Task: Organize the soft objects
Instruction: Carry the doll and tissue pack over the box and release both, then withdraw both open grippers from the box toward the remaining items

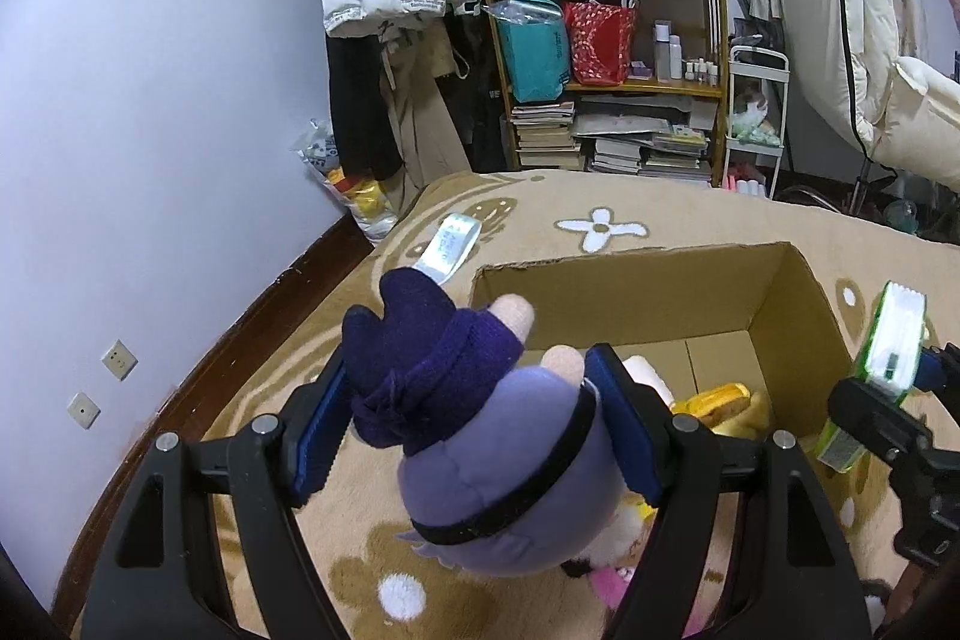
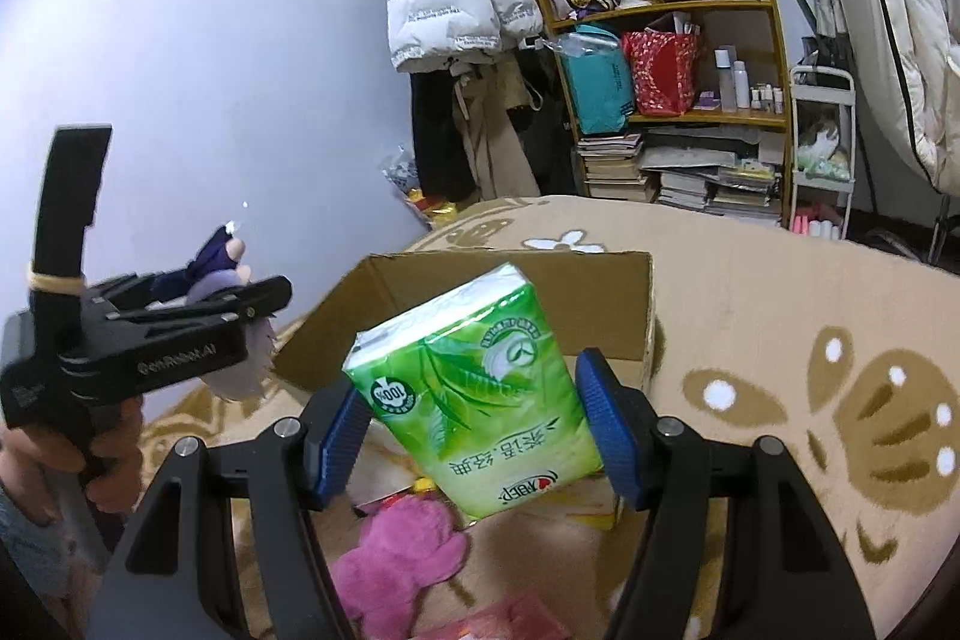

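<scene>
A messy bedroom with a tan flowered fuzzy blanket (image 1: 690, 214) on the bed fills the back. On the left, the left gripper (image 1: 462, 421) has its fingers pinching a soft purple plush doll with a dark knitted hat (image 1: 480, 460), held up near the left wall of the open brown cardboard box (image 1: 798, 292). The box already has some soft things inside. On the right, the right gripper (image 2: 474, 424) has its fingers pinching a green soft pack of tissues (image 2: 480, 394) above the box's near side. A pink fluffy toy (image 2: 402, 550) lies below. I think this is the dropping-in step. Next, each hand should move over the box and let go.
</scene>
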`<action>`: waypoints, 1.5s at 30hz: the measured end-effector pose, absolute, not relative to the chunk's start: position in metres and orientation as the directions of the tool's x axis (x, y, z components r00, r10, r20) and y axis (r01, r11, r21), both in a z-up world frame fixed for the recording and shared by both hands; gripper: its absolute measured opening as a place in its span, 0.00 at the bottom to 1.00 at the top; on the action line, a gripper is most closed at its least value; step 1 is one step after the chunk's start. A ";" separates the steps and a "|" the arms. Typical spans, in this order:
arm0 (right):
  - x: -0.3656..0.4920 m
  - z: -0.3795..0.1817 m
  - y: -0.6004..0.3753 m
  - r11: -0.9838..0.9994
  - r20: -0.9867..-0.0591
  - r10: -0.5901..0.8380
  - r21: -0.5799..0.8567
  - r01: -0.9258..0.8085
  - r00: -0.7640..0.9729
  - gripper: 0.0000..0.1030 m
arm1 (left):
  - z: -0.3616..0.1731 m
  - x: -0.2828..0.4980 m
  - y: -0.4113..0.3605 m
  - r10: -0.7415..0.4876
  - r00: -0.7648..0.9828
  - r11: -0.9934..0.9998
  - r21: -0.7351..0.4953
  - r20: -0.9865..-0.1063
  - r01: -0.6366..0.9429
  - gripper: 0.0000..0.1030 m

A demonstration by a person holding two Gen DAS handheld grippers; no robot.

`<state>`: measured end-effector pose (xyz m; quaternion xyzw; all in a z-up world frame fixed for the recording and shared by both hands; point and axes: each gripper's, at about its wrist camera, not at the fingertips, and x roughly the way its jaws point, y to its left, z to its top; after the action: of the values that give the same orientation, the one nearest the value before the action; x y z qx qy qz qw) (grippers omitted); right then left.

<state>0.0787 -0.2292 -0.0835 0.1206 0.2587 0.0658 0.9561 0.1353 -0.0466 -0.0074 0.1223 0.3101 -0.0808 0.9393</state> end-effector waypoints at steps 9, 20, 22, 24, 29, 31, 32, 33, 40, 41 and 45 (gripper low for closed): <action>0.104 -0.084 -0.235 0.971 -0.489 0.142 0.238 -0.024 0.860 0.68 | -0.015 0.159 -0.058 -0.124 0.793 0.950 0.159 -0.597 0.269 0.74; 0.113 -0.087 -0.242 0.971 -0.532 0.119 0.238 0.012 0.839 0.73 | -0.027 0.174 -0.057 -0.153 0.771 0.944 0.138 -0.618 0.298 0.87; 0.112 -0.086 -0.246 0.970 -0.540 0.107 0.241 0.032 0.835 0.83 | -0.027 0.174 -0.057 -0.152 0.770 0.944 0.141 -0.620 0.300 0.89; 0.109 -0.084 -0.250 0.967 -0.539 0.093 0.250 0.055 0.837 0.94 | -0.026 0.175 -0.055 -0.159 0.766 0.946 0.126 -0.623 0.299 0.89; 0.100 -0.078 -0.261 0.955 -0.527 0.073 0.282 0.093 0.847 1.00 | -0.022 0.173 -0.046 -0.133 0.754 0.959 0.108 -0.643 0.261 0.93; 0.100 -0.077 -0.265 0.952 -0.536 0.073 0.289 0.102 0.841 1.00 | -0.020 0.169 -0.041 -0.126 0.751 0.961 0.108 -0.648 0.254 0.95; 0.099 -0.075 -0.266 0.951 -0.540 0.070 0.289 0.107 0.838 1.00 | -0.019 0.167 -0.040 -0.122 0.753 0.962 0.110 -0.647 0.251 0.95; 0.097 -0.074 -0.267 0.951 -0.541 0.068 0.289 0.109 0.839 1.00 | -0.017 0.163 -0.036 -0.112 0.758 0.962 0.120 -0.643 0.244 0.96; 0.076 -0.065 -0.266 0.953 -0.561 0.052 0.275 0.126 0.826 1.00 | -0.010 0.143 -0.016 -0.077 0.751 0.965 0.141 -0.656 0.222 0.98; 0.073 -0.065 -0.266 0.954 -0.564 0.049 0.271 0.129 0.824 1.00 | -0.011 0.138 -0.012 -0.067 0.752 0.966 0.146 -0.656 0.214 0.98; 0.055 -0.061 -0.261 0.959 -0.566 0.039 0.253 0.128 0.824 1.00 | -0.012 0.129 -0.002 -0.044 0.739 0.965 0.162 -0.672 0.205 0.99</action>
<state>0.0554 -0.2610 -0.0613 0.1412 0.2960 -0.0237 0.9444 0.1291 -0.0021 -0.0116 0.1134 0.3550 -0.0673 0.9255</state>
